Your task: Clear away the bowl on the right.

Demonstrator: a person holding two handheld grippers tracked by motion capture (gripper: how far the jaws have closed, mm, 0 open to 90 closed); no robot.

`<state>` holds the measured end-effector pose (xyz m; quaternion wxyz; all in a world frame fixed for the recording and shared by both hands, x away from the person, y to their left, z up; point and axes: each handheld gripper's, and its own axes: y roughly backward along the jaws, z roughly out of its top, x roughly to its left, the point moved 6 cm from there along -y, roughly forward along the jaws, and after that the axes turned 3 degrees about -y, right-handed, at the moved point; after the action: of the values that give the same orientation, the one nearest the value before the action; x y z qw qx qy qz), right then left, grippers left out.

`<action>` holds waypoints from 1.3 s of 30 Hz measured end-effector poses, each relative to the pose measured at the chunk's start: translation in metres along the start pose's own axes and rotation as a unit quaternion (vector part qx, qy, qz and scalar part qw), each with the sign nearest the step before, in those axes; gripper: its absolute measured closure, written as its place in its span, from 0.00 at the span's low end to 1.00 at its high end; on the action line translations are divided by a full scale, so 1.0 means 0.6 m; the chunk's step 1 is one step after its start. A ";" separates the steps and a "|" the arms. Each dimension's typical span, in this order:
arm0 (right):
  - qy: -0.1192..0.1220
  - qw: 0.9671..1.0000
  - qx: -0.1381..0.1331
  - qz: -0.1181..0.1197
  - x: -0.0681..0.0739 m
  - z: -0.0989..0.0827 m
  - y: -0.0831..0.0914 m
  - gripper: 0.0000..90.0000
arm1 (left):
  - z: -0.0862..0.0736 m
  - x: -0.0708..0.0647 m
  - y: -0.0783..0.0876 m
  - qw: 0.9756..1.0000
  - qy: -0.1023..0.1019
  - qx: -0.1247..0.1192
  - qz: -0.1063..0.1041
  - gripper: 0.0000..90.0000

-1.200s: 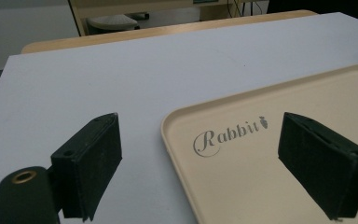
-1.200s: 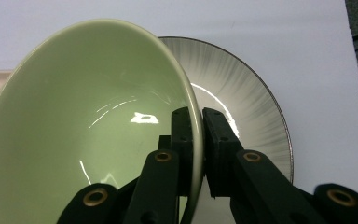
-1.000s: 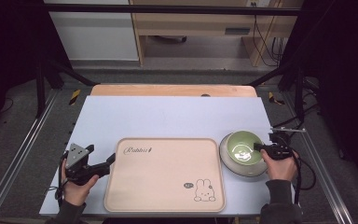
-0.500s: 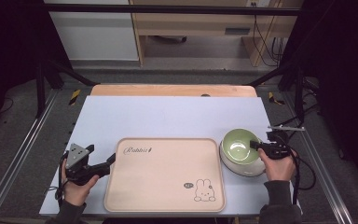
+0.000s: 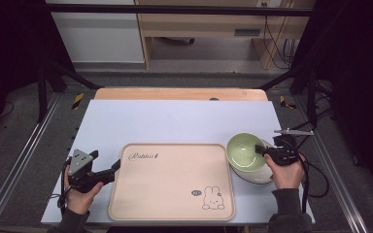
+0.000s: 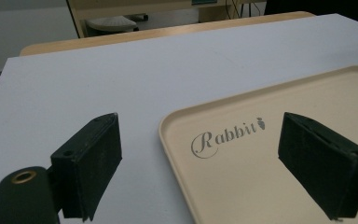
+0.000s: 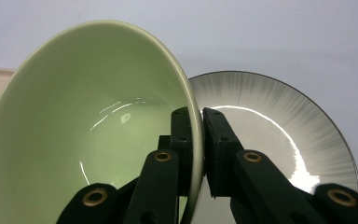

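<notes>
Above a glossy ribbed plate (image 7: 279, 140), right tongs (image 7: 196, 135) clamp a smooth green bowl's (image 7: 88, 130) rim.

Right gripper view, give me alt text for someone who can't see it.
The right tool pinches the rim of a pale green bowl, one jaw inside and one outside, tilting it. Behind lies a white plate with grey radiating lines, on a pale table.

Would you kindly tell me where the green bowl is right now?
In the high view the green bowl is at the table's right side, pinched at its rim by the right gripper, just above the plate beside the tray.
</notes>
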<state>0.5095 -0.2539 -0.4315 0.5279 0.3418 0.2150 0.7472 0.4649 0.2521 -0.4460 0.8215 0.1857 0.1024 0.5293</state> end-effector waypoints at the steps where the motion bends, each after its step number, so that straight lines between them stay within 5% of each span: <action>1: 0.005 1.000 -0.001 0.000 0.001 0.000 0.000 0.93 | 0.000 0.000 0.000 1.000 0.000 0.000 0.000 0.14; 39: 0.069 0.996 0.006 0.056 0.107 0.006 -0.005 0.93 | 0.006 -0.004 0.006 1.000 -0.004 -0.006 -0.003 0.14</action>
<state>0.5009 -0.1926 -0.4130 0.4669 0.3039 0.2362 0.7961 0.4622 0.2504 -0.4414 0.8246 0.1826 0.0962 0.5267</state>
